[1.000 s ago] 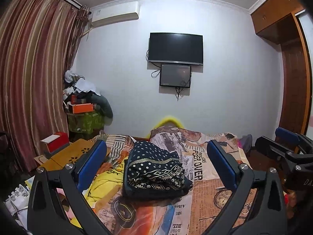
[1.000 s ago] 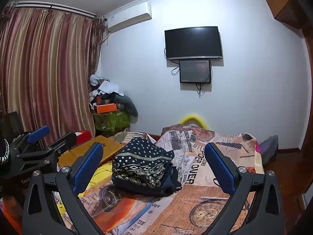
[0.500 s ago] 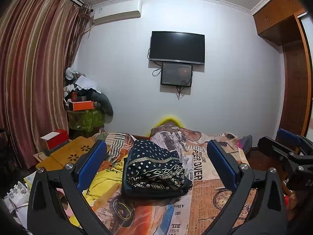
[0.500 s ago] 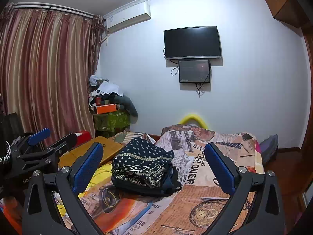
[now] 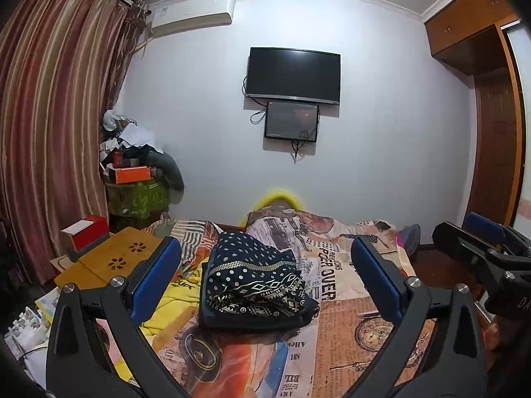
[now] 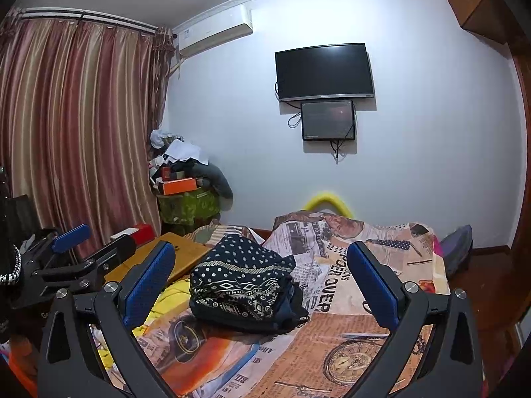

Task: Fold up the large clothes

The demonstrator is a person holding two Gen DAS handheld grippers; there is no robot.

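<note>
A folded dark navy garment with white dots and patterned bands [image 5: 252,285] lies in a stack on the bed's newspaper-print cover [image 5: 348,328]; it also shows in the right wrist view [image 6: 242,282]. My left gripper [image 5: 265,278] is open and empty, held above the bed in front of the garment. My right gripper [image 6: 262,282] is open and empty, also short of the garment. Each gripper shows in the other's view, the right one [image 5: 481,248] at the right and the left one [image 6: 73,258] at the left.
A yellow cloth [image 5: 172,295] lies left of the garment. A wooden lap table [image 5: 109,262] with a red box [image 5: 86,235] stands at the bed's left. Cluttered boxes [image 5: 132,179] sit by the striped curtain [image 5: 49,132]. A TV [image 5: 293,74] hangs on the far wall; a wardrobe [image 5: 491,132] is right.
Both grippers have tilted or lifted slightly, so the room sits a little lower in view. The garment has not moved. Both stay open.
</note>
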